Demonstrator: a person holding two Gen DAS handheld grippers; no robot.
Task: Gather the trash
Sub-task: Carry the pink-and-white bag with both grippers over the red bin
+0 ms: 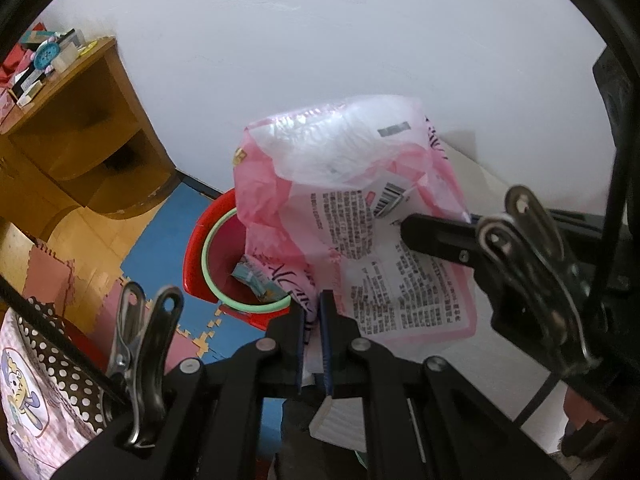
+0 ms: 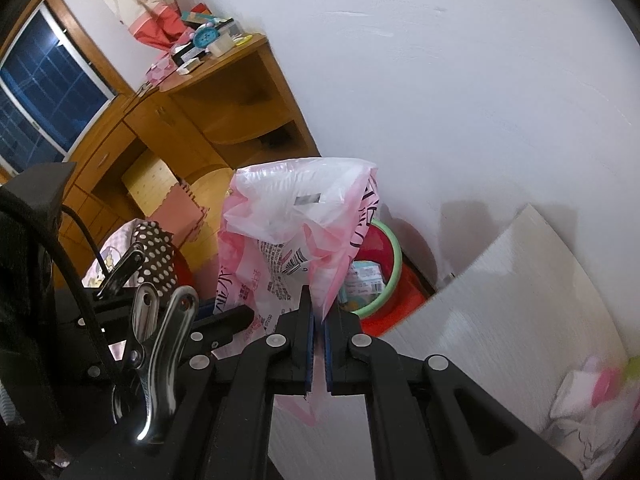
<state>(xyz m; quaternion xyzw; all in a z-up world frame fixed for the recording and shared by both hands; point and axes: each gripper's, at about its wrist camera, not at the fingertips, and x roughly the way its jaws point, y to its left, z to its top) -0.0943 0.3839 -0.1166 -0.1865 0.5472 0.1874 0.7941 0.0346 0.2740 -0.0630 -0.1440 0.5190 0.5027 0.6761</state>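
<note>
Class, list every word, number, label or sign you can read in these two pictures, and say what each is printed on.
Pink plastic bag: blocks of small black print, too small to read.
Same bag: barcode, digits unreadable.
Same bag: large cursive lettering, creased, not legible.
Packet in the red bin: small label, too blurred.
Nothing else carries text.

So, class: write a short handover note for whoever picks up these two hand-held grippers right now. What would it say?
Left hand-held gripper: shut on the pink plastic bag's lower edge.
Right hand-held gripper: shut on another edge of the same bag.
The bag hangs between them over the red bin.
Done: a bluish packet already lies in the bin.
Left: lower the bag into the bin and release both.
</note>
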